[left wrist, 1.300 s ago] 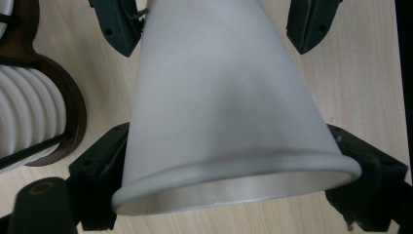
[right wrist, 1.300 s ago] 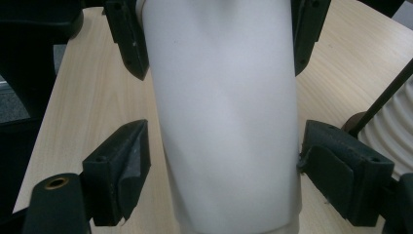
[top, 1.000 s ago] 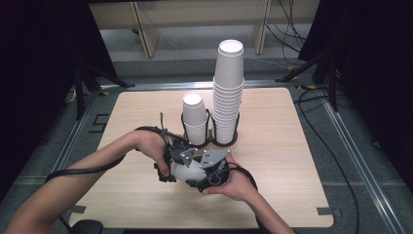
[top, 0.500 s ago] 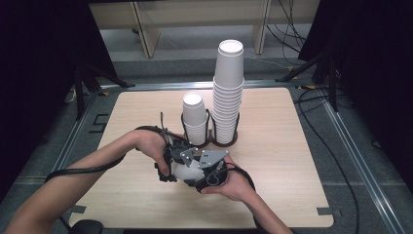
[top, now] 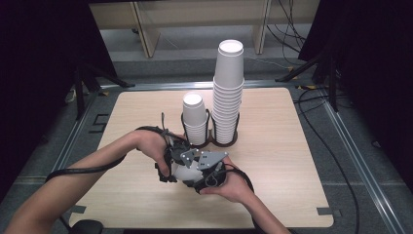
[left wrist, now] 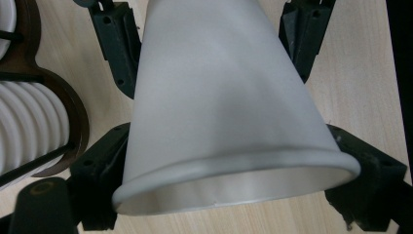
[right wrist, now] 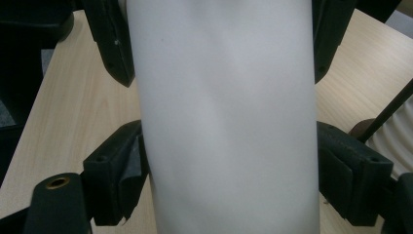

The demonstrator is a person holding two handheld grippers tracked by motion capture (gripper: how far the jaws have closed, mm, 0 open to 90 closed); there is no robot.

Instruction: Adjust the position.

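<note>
A plain white paper cup (left wrist: 224, 107) is seen between black jaws, its inside a duller grey-white. The two stacks of cups (top: 228, 92) are white, ringed by the fine shadow lines of their rims, and are held in a dark brown holder (top: 229, 141). The table (top: 292, 146) is coloured pale beige with a faint wood grain. The grippers' top plates (top: 207, 158) are grey

Your high view shows the bench (top: 272, 146) evenly lit from overhead, with both frame sides falling to black. In your gripper views the white cup (left wrist: 229, 97) sits soft, close and shaded, without glare.
</note>
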